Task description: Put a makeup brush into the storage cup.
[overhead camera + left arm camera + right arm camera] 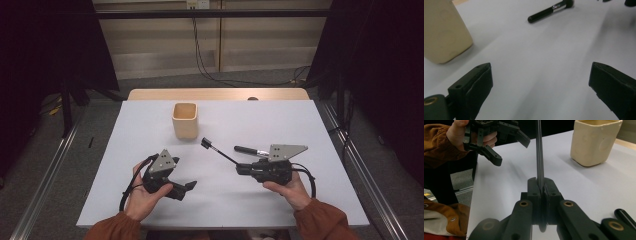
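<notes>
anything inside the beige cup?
The beige cup stands upright and open. The high view shows bare inner wall near the rim; the bottom is hidden by its walls. The thin black tool is outside it, in the right gripper.

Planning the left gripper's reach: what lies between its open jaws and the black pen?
Only bare white table lies between the left gripper and the black pen, per the left gripper view; the beige cup stands off to one side.

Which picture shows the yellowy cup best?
The high view: the whole cup stands upright on the white table, and you can look into its open top. The right gripper view shows most of it, top edge cut off. The left gripper view catches one blurry side.
</notes>
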Motion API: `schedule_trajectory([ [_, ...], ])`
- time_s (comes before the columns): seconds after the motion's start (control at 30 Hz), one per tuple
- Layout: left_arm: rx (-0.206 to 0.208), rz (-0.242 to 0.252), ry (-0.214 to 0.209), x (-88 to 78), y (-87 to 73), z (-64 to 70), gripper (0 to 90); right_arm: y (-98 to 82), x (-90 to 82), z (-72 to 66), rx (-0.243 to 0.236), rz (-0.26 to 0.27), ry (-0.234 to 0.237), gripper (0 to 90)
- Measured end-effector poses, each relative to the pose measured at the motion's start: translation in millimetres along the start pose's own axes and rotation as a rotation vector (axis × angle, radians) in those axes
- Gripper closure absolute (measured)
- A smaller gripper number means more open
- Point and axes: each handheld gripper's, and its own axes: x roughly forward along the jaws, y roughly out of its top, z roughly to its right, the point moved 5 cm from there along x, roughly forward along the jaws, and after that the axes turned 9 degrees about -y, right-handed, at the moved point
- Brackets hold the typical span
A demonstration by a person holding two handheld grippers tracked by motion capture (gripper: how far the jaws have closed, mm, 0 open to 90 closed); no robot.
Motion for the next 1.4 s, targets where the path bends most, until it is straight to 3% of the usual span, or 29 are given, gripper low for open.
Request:
schedule_trajectory([
  [0.07,0.013,0.04,0.004,0.3,2.6,0.4,5.3,0.5,0.0,-0.5,-0.001,0.004,-0.003,86.0],
  [0.2,-0.001,0.098,-0.014,3.0,6.4,2.6,5.6,2.7,-0.7,-1.4,-0.005,0.024,0.004,86.0],
  [0.33,-0.003,0.167,-0.006,5.7,10.3,5.0,6.2,3.6,-0.8,-2.4,-0.009,0.031,0.006,86.0],
  [0.53,-0.024,0.264,-0.068,10.9,17.7,7.2,7.7,3.9,-0.5,-3.2,-0.015,0.033,0.01,86.0],
  [0.9,0.012,0.314,-0.162,23.7,38.6,22.0,6.9,5.0,-0.7,-3.1,-0.019,0.037,0.018,86.0],
  [1.13,0.003,0.338,-0.171,33.9,51.4,23.1,21.6,4.2,-0.2,-3.2,-0.02,0.033,0.017,86.0],
  [1.3,0.016,0.339,-0.21,39.0,57.8,28.0,32.8,2.6,1.1,-3.6,-0.029,0.021,0.014,86.0],
  [1.4,0.014,0.346,-0.199,41.3,61.1,28.9,35.2,2.6,1.4,-3.8,-0.03,0.022,0.013,86.0],
])
